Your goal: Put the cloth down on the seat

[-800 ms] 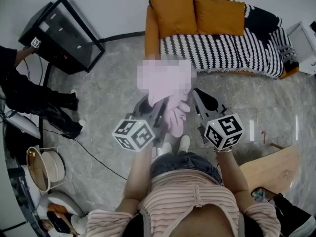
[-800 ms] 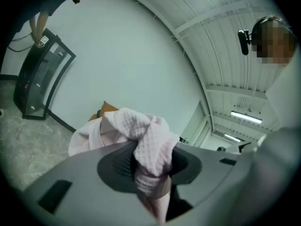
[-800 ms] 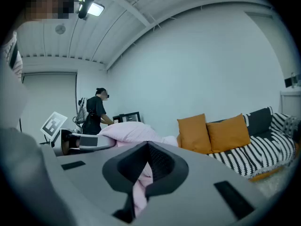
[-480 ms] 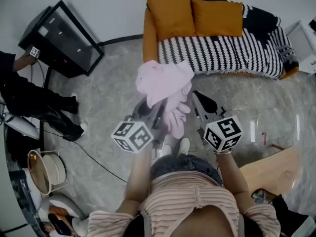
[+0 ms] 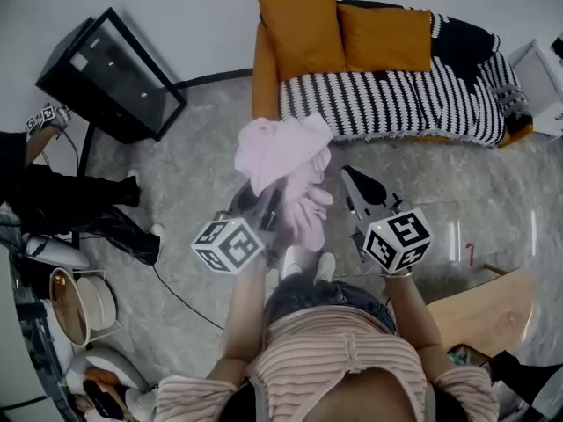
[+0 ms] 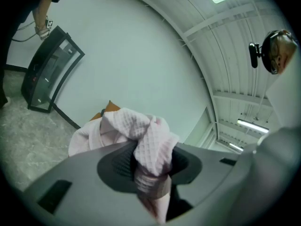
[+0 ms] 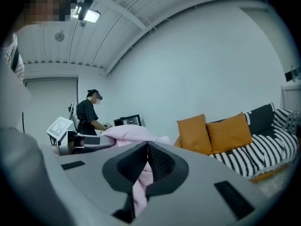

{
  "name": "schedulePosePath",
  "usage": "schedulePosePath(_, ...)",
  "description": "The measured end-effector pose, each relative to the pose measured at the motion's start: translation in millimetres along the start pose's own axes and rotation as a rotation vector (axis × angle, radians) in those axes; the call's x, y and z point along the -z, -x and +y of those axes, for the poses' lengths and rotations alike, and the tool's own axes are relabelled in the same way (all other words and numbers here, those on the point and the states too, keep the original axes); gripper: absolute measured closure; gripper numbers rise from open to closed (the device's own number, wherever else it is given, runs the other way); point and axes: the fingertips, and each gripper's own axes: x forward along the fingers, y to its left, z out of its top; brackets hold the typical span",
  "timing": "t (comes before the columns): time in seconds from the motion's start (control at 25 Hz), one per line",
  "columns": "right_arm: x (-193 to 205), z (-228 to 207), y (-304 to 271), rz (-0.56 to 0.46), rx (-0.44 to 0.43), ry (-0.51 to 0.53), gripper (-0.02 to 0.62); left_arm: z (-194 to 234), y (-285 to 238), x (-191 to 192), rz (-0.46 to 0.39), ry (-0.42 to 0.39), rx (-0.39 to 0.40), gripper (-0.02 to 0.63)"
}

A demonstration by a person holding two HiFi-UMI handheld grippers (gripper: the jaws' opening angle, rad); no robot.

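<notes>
The crumpled pink waffle-weave cloth (image 5: 283,152), pinched in the left gripper's (image 5: 266,202) half-closed jaws beside the shut, empty right gripper (image 5: 354,181), had barely shifted and hung short of the black-and-white striped sofa seat (image 5: 396,104), so placing remained.

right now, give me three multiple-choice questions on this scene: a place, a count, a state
1. Where is the pink cloth relative to the sofa?
A) on its seat B) in the air before it C) behind it
2. How many orange cushions are on the sofa?
A) one B) three C) two
3. How do the left gripper's jaws stand?
A) closed on the cloth B) wide apart, empty C) closed on a cushion
Answers: 1 B, it hangs over the floor; 2 C, two lean side by side; 3 A, the cloth is pinched between them.
</notes>
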Motion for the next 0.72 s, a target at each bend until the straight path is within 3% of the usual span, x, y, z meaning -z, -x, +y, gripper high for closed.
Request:
schedulePosePath(0.48, -5, -40, 15, -0.023, 0.010, -0.051, 0.586, -8, -10, -19, -0.073, -0.047, -0.065, 0.462)
schedulePosePath(0.72, -16, -50, 7, -0.005, 0.010, -0.063, 0.586, -5, -24, -33, -0.081, -0.011, -0.073, 0.460)
